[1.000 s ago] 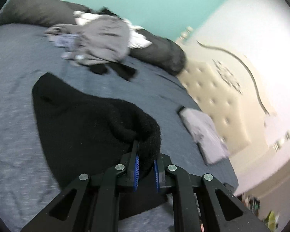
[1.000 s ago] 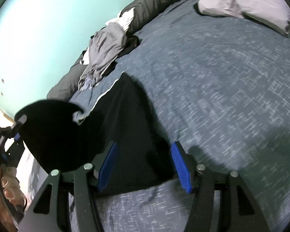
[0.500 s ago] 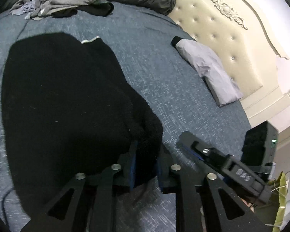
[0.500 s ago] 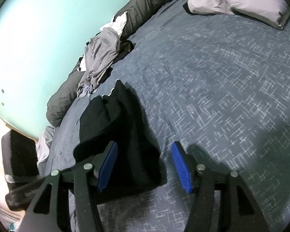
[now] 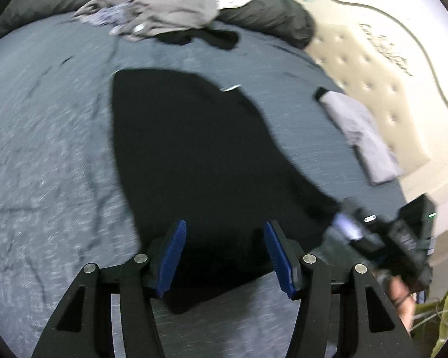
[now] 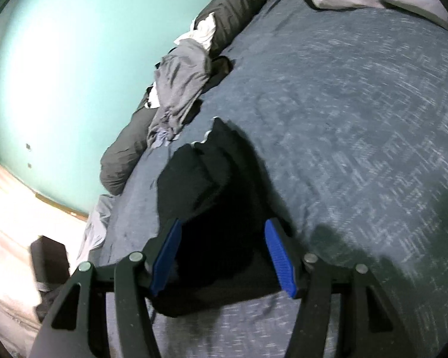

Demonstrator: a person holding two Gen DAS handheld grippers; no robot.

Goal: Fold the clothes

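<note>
The jaws of the left gripper (image 5: 225, 256) have just been opening and are now standing released, blue pads (image 5: 173, 256) apart with the near edge of the black garment (image 5: 194, 155) lying slack between them, touched by neither pad as far as the view shows. The jaws of the right gripper (image 6: 222, 258) are likewise standing open over a bunched black fold at the garment's near end, not pressing on it.

The garment is lying on the bed (image 5: 44, 125), a long dark shape running away from both grippers, doubled over itself at the near end (the right wrist view shows a raised hump there, and a pale trim at the far tip). So the step in hand is probably the letting-go after a fold, and the smoothing that follows.

To do it well, the person is best lifting the left gripper clear without the pads catching the soft knit, which clings and drags easily. The hump under the right gripper wants flattening before the next fold, since a thick lump will only grow when doubled again. Edges are worth lining up now, while the cloth is lying loose.

Further out, a grey heap of clothes (image 5: 170, 6) is waiting near the long dark bolster (image 5: 268, 15) at the far side, a pillow (image 5: 361, 137) is lying near the tufted headboard (image 5: 373, 68), and the right gripper is showing at the right edge of the left wrist view, just beside the garment's corner.
</note>
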